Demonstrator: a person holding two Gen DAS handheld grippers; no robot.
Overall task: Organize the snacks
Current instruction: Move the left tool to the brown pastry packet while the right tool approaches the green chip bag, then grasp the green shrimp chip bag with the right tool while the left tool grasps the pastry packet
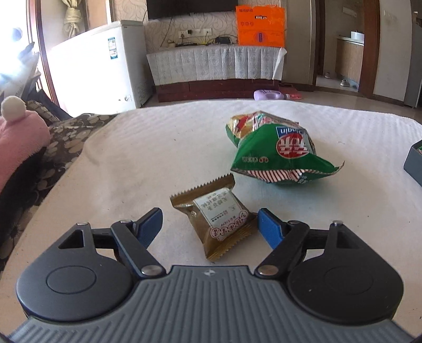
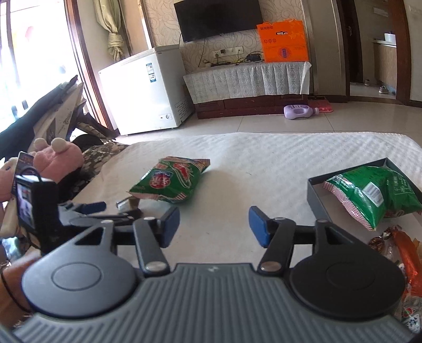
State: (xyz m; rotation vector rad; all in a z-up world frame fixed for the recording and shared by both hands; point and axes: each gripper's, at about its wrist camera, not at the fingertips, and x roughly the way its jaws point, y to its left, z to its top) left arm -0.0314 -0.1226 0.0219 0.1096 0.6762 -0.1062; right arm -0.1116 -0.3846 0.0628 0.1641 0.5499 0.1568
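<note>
Fingers of our left gripper [image 1: 209, 224] stand wide apart around the small brown snack packet [image 1: 215, 217] on the white cloth [image 1: 132, 158], gripping nothing yet. We judge this the pickup step: closing comes next. Our right gripper [image 2: 213, 224] hovers open and empty. Beyond lie the green chip bag [image 1: 277, 150] and the dark box [image 2: 316, 200] holding another green bag [image 2: 374, 195].

Beyond my tabletop [image 2: 263, 153] I see a white chest freezer [image 2: 147, 89], wall television [image 2: 219, 18], orange box [image 2: 283, 42] and purple bottle [image 2: 299, 110].
</note>
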